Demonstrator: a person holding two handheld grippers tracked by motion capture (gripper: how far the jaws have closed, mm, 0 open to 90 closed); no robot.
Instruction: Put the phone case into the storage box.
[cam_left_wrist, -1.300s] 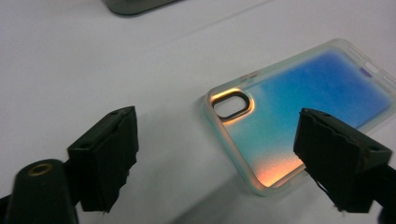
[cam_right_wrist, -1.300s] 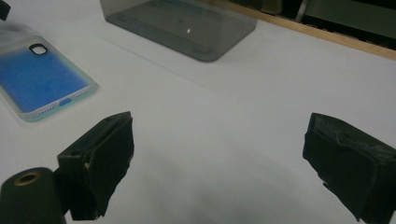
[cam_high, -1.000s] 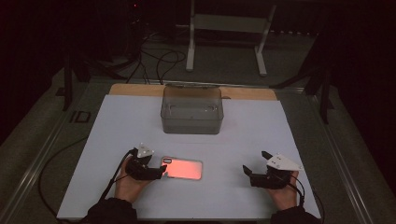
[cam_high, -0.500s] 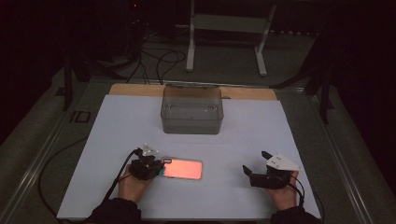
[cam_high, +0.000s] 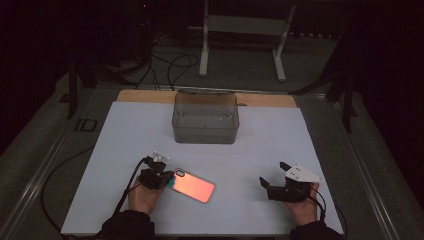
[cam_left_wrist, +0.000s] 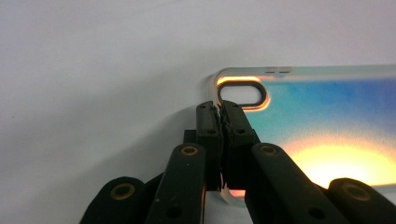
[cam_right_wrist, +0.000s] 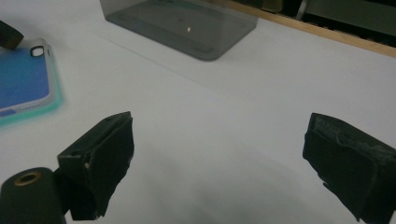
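Orange-glowing, the phone case (cam_high: 193, 185) lies flat on the white table (cam_high: 125, 140) before the grey box (cam_high: 205, 118), now angled. My left gripper (cam_high: 169, 180) meets its corner; my right gripper (cam_high: 264, 184) rests well apart. Left gripper view: my 2 jaws have just been closing and now pinch the clear rim by the camera cutout (cam_left_wrist: 243, 92). Right gripper view: my jaws gape wide, holding nothing.
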